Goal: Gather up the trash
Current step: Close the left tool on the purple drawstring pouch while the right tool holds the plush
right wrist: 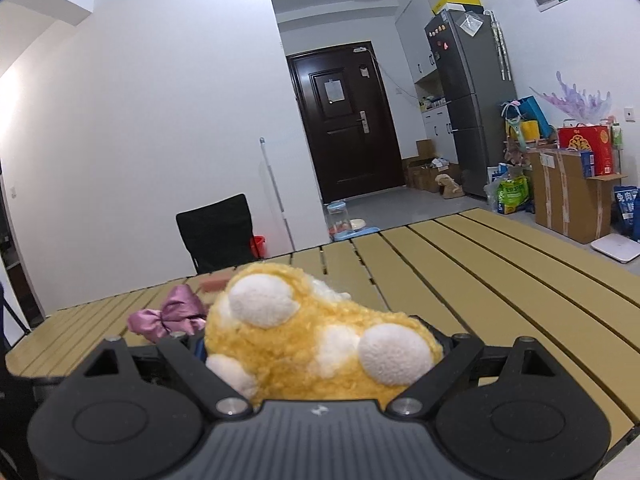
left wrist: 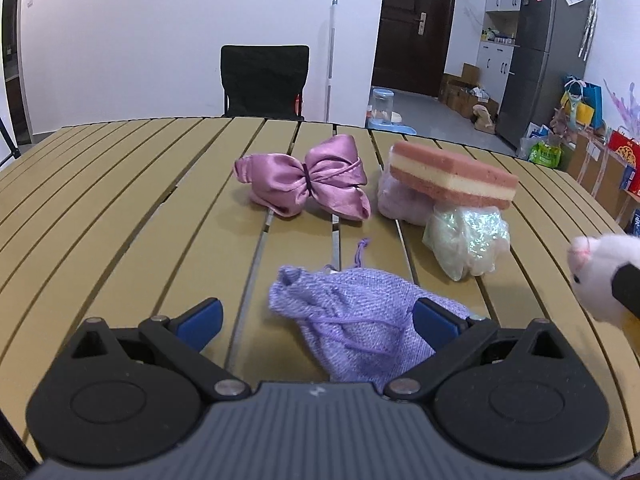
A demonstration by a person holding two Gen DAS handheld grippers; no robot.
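The left gripper (left wrist: 316, 318), jaws wide, straddles a soft, light lilac woven drawstring pouch (left wrist: 356, 320) near the slatted table's (left wrist: 120, 208) front edge, best pinched mid-body; the right gripper (right wrist: 320, 350) holds a yellow plush toy (right wrist: 316, 332).

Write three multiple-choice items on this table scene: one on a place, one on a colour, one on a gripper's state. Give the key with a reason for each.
1. Where is the sponge?
A. propped on the bags behind the glitter bag
B. flat under the satin bow
C. on the chair

2. What colour is the pouch by the left gripper?
A. green
B. lilac
C. black

3. What is the right gripper doing?
A. hanging empty
B. holding a yellow plush
C. holding a bottle

Key: 1 A, it rests raised on the bags; 2 B, its knit is pale purple; 3 B, the plush fills the space between its fingers.
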